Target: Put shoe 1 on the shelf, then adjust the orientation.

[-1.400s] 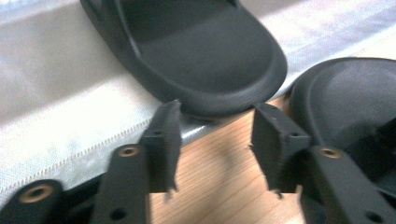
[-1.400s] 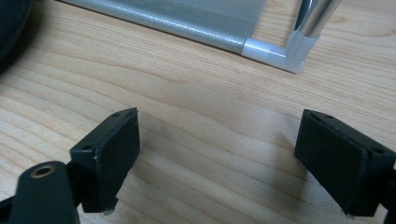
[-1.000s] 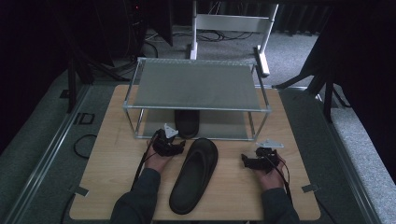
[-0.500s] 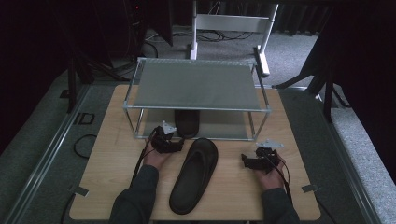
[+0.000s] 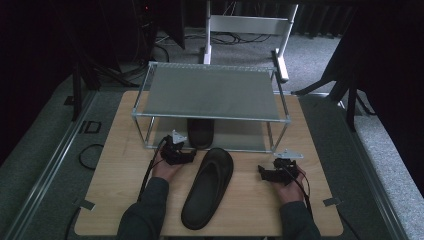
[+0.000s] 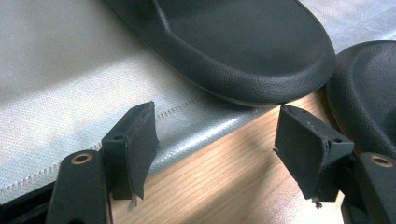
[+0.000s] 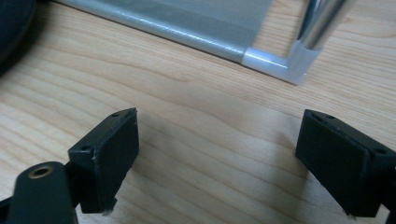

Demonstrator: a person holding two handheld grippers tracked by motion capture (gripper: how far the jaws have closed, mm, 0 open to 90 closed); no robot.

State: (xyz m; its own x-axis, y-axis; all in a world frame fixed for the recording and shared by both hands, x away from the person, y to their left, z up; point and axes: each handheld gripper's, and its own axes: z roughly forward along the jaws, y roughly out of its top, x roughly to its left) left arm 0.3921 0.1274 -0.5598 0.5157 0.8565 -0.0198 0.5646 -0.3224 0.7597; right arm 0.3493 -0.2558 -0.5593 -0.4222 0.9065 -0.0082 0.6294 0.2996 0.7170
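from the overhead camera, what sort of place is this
Probably a lab or recording room: a wooden table with a small metal shoe rack, loose cables on grey carpet, and dark surroundings.

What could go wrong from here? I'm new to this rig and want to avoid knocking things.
The left gripper sits open, close between the slipper on the rack's lower shelf and the slipper on the table; closing or pushing forward might nudge the wrong one. The right gripper, also open, faces bare wood near the rack's corner post, which it could bump if it moved forward.
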